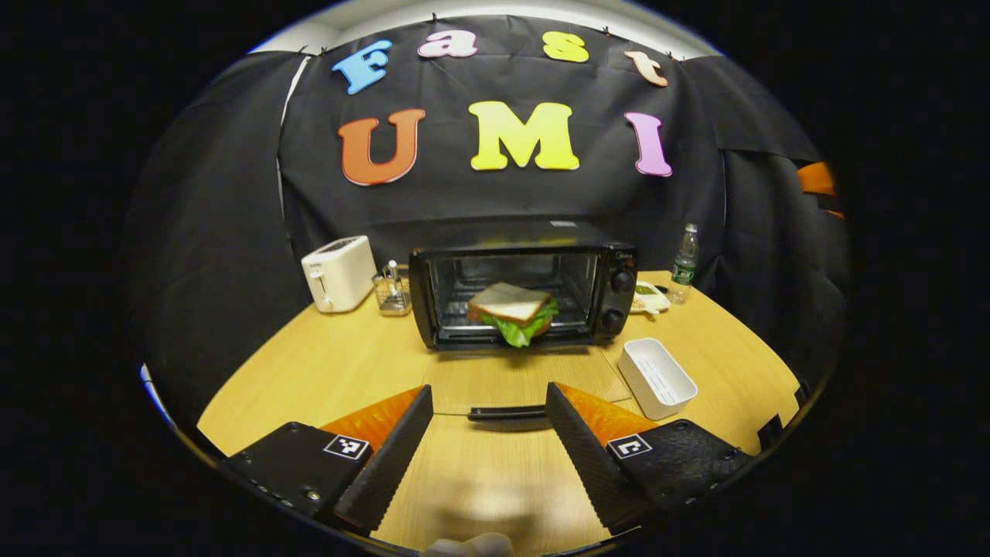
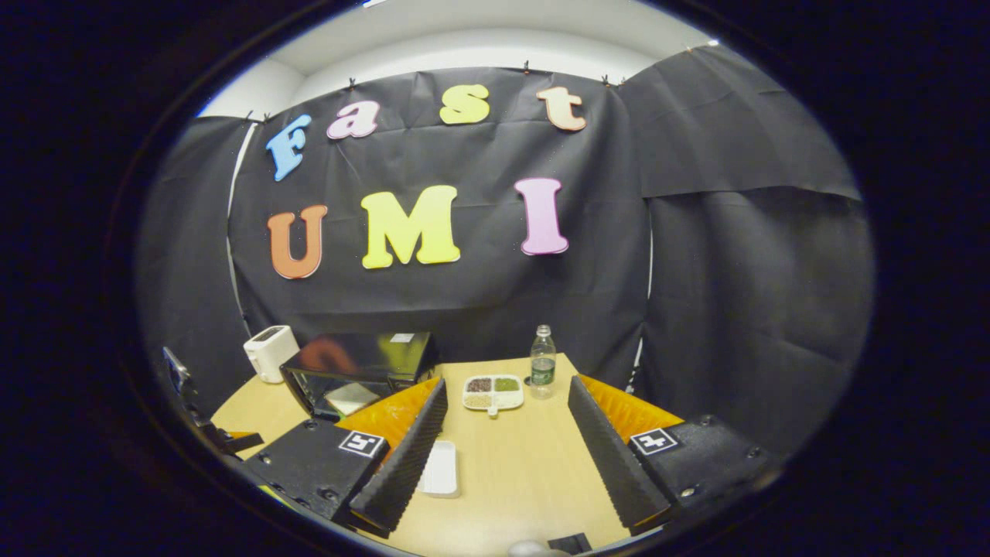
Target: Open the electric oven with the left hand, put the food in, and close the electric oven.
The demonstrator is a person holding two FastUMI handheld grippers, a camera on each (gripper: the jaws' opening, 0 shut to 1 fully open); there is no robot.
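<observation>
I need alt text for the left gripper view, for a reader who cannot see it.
A sandwich with lettuce sits in the open electric oven on a wooden table, the door folded down flat. The left gripper is open in front of the door handle; a white toaster and white tray flank the oven.

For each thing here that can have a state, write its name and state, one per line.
electric oven: door down flat, open.
sandwich: at the oven's mouth, lettuce hanging over the front edge.
left gripper: open, holding nothing.
right gripper: open, holding nothing.
water bottle: upright, capped.
white tray: empty.
</observation>
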